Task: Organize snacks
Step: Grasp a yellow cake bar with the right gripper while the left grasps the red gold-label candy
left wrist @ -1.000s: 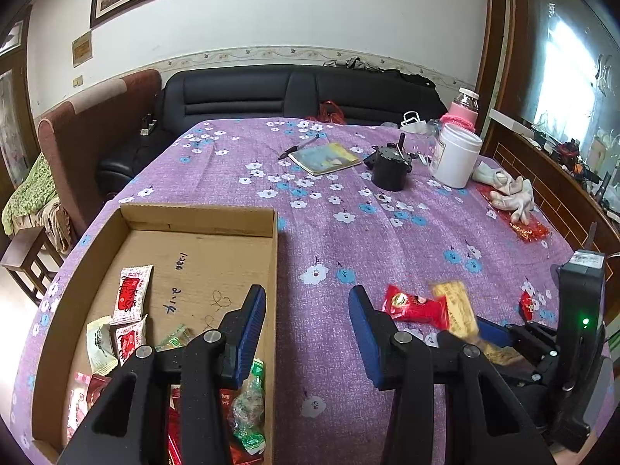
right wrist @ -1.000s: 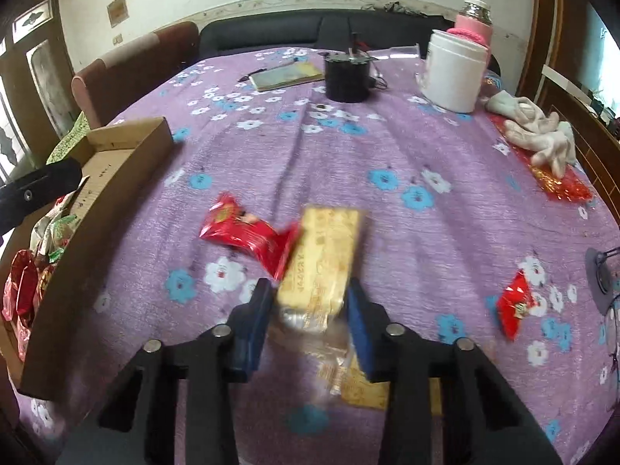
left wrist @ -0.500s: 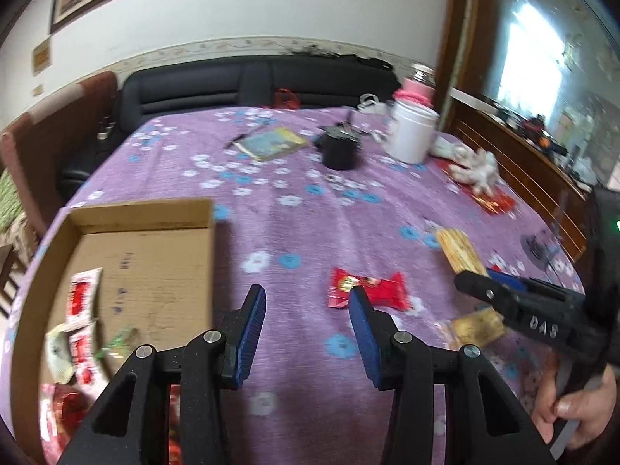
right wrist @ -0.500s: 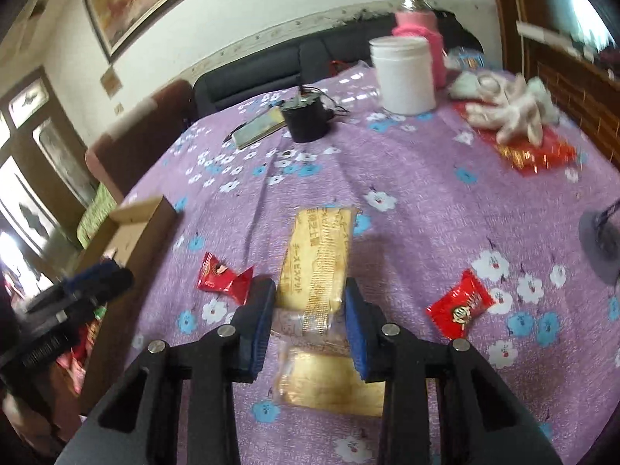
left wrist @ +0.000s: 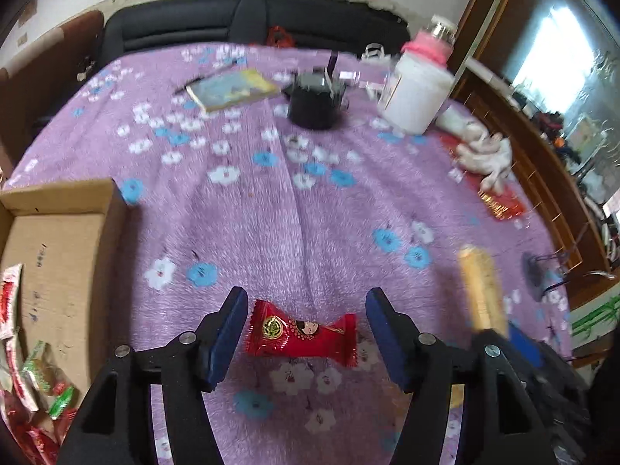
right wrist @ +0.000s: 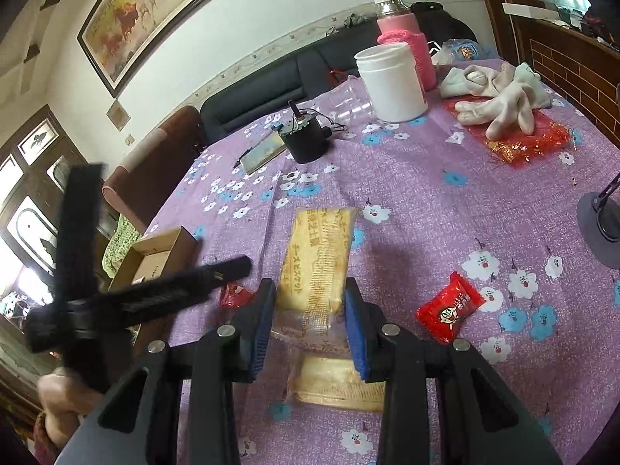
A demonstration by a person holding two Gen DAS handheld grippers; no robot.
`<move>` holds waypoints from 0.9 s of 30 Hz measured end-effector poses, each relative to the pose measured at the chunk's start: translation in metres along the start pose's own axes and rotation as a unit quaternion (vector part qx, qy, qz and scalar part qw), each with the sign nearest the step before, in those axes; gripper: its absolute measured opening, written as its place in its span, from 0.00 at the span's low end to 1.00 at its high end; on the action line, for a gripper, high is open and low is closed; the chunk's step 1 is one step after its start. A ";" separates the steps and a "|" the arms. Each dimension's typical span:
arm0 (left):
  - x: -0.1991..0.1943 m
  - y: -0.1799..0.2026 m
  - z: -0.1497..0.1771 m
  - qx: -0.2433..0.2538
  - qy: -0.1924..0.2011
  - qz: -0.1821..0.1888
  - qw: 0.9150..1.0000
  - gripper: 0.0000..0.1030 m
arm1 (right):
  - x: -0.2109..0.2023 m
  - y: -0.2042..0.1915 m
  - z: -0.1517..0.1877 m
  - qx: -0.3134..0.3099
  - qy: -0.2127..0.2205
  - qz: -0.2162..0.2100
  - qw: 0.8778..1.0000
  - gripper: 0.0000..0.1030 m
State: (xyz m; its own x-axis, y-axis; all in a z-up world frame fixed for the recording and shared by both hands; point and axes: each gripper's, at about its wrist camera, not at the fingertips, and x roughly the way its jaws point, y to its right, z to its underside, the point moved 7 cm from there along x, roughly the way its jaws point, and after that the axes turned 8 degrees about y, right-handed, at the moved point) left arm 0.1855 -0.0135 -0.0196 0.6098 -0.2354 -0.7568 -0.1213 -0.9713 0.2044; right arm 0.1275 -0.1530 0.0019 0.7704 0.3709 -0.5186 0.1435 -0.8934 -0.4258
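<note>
My left gripper (left wrist: 306,329) is open, its jaws on either side of a red candy packet (left wrist: 302,335) that lies on the purple flowered tablecloth (left wrist: 310,213). My right gripper (right wrist: 310,310) is shut on a yellow biscuit packet (right wrist: 316,255) and holds it above the cloth; the packet shows in the left wrist view (left wrist: 482,290). A second yellow packet (right wrist: 337,381) lies under the right gripper. Another red packet (right wrist: 449,308) lies to its right. The cardboard box (left wrist: 54,255) with several snacks sits at the left.
A black pot (left wrist: 314,104), a white jar (left wrist: 414,97), a pink-sleeved bottle (right wrist: 403,35), a booklet (left wrist: 232,87) and white gloves (right wrist: 500,93) on red foil stand at the far side. A grey stand base (right wrist: 600,228) is at the right edge.
My left gripper has swung right from over the box to straddle the red candy packet. My right gripper has lifted the yellow biscuit packet higher off the cloth.
</note>
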 end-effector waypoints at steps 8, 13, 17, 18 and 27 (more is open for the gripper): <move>-0.021 0.008 0.047 0.050 -0.023 0.013 0.998 0.50 | -0.006 0.004 -0.003 0.015 0.004 -0.004 1.000 0.33; -0.058 0.017 0.077 0.062 -0.006 0.042 0.997 0.50 | -0.003 0.003 -0.001 0.016 -0.001 -0.003 1.000 0.33; -0.058 0.012 0.062 0.033 0.017 0.031 0.999 0.50 | 0.000 0.001 0.002 0.012 -0.008 -0.005 1.000 0.33; -0.054 0.011 0.059 0.025 0.016 0.027 0.999 0.50 | 0.000 0.000 0.003 0.010 -0.010 -0.005 1.000 0.33; -0.009 0.006 0.048 0.024 0.022 -0.042 0.999 0.28 | 0.016 0.006 0.018 -0.021 -0.056 0.033 0.998 0.33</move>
State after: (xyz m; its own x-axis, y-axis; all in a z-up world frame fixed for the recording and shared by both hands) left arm 0.1417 -0.0191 -0.0407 0.6529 -0.1527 -0.7419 -0.1053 -0.9883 0.1107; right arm 0.1294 -0.1475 -0.0224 0.7052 0.3357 -0.6245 0.1228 -0.9253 -0.3587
